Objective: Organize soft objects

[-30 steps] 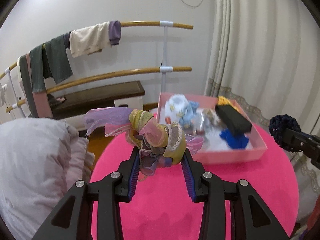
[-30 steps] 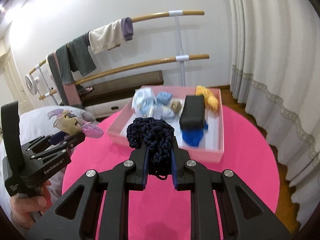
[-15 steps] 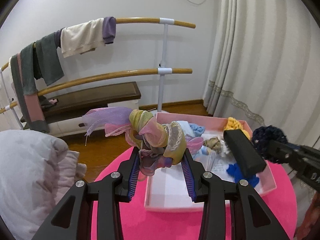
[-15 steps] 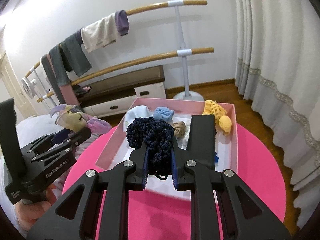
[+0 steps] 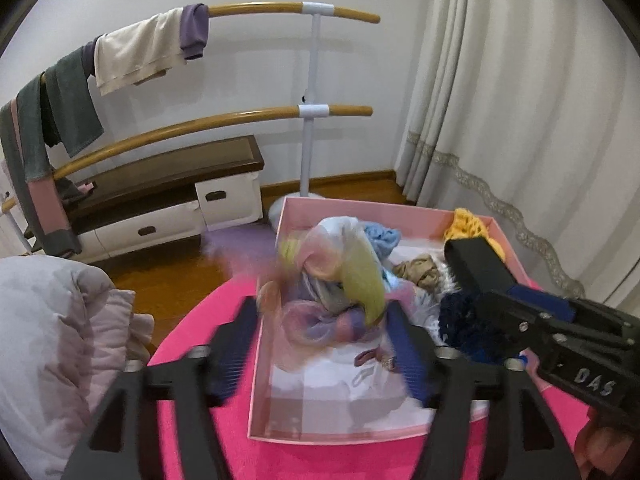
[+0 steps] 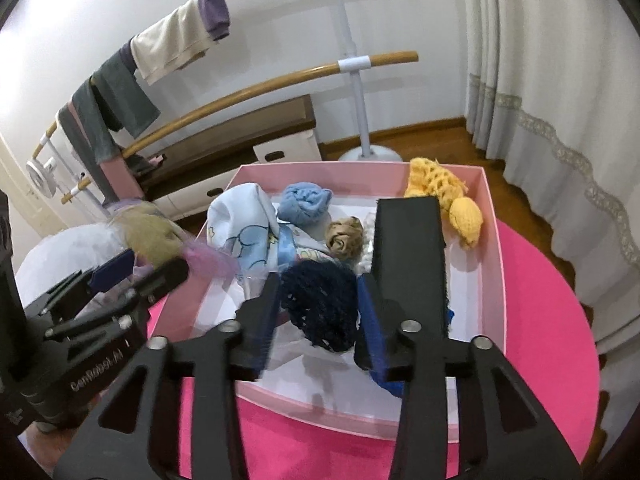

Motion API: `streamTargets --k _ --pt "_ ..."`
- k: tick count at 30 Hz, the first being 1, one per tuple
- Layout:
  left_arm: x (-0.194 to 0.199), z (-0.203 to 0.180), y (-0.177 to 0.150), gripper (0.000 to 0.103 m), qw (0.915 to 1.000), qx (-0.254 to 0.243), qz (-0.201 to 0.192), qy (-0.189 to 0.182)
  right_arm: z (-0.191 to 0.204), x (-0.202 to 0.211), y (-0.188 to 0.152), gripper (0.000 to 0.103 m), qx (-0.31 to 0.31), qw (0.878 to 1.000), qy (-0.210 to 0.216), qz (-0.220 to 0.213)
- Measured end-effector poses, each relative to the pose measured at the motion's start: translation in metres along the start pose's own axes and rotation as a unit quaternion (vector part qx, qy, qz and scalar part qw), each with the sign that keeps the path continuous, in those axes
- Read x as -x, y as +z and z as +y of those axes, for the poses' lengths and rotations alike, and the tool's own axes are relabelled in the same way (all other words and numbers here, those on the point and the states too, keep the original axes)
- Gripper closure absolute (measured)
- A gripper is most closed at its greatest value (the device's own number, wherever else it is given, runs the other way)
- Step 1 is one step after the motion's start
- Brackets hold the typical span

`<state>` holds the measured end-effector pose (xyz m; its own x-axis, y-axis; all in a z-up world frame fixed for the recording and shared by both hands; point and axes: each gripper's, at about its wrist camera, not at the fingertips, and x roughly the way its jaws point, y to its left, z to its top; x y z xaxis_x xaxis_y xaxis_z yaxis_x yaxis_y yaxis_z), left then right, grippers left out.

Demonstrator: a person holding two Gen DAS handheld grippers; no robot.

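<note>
Pink round table (image 6: 540, 300) w/ pink box (image 6: 494, 216) on it, ballet barre (image 5: 240, 10) & curtain (image 5: 520, 100) behind. Left gripper (image 5: 322, 344) body reads "GenRobot.AI" in the right wrist view; right gripper (image 6: 316, 314) shows "DAS". Both over the box, jaws opening. Pastel scrunchie (image 5: 336, 288) blurred between left pads, not pressed, over box's near-left part. Navy knit scrunchie (image 6: 320, 304) between right pads, gaps both sides, beside black block (image 6: 408, 248), whose long axis runs near-to-far. Scrunchie axes: can't tell.

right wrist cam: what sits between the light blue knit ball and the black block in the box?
A tan scrunchie sits between the blue ball and the black block, seen in the right wrist view.
</note>
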<state>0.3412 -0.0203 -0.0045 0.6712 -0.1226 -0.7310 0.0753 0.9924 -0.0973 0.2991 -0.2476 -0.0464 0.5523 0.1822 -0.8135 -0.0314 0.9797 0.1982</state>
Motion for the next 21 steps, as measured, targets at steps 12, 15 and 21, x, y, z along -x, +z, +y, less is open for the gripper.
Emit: streamTargets --k 12,15,21 --pt "0.04 0.014 -0.032 0.0 0.9973 0.023 -0.056 0.041 -0.014 0.048 -0.01 0.0 -0.041 0.997 -0.034 -0.055" --pt "0.061 0.015 -0.044 0.0 0.9962 0.026 -0.067 0.048 -0.013 0.068 -0.019 0.0 -0.047 0.996 -0.038 -0.068" --pt "0.124 0.003 -0.094 0.0 0.9934 0.02 -0.096 0.059 -0.003 0.115 -0.044 0.0 -0.045 0.992 -0.051 -0.106"
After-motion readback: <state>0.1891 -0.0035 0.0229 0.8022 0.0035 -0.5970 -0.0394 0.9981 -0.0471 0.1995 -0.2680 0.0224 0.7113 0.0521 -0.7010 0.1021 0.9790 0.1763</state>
